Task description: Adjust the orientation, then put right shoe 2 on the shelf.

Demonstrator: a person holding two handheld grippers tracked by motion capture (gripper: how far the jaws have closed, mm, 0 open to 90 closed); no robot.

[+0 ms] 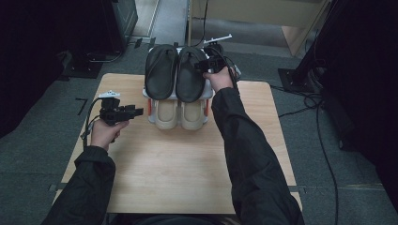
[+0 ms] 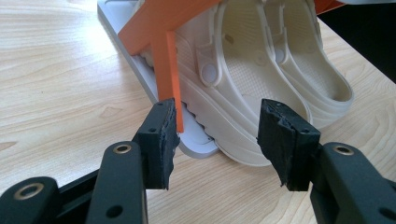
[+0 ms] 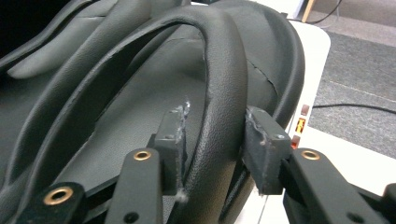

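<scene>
where the two-tier rack (image 1: 151,104) stands at the table's (image 1: 187,178) far edge, two pairs of footwear sit on it: black sandals (image 1: 176,70) on the upper tier, cream clogs (image 1: 180,114) on the lower, toes toward the person. right gripper (image 3: 212,135): at the right sandal (image 3: 154,93), its jaws spread to either side of the strap (image 3: 224,84), the pads close beside it but not pressing; the sandal rests on the rack. left gripper (image 2: 217,137): jaws spread, nothing between them, hovering over the table just beside the rack's orange upright (image 2: 169,70) and the nearer clog (image 2: 243,79). grey carpet surrounds the table.
</scene>
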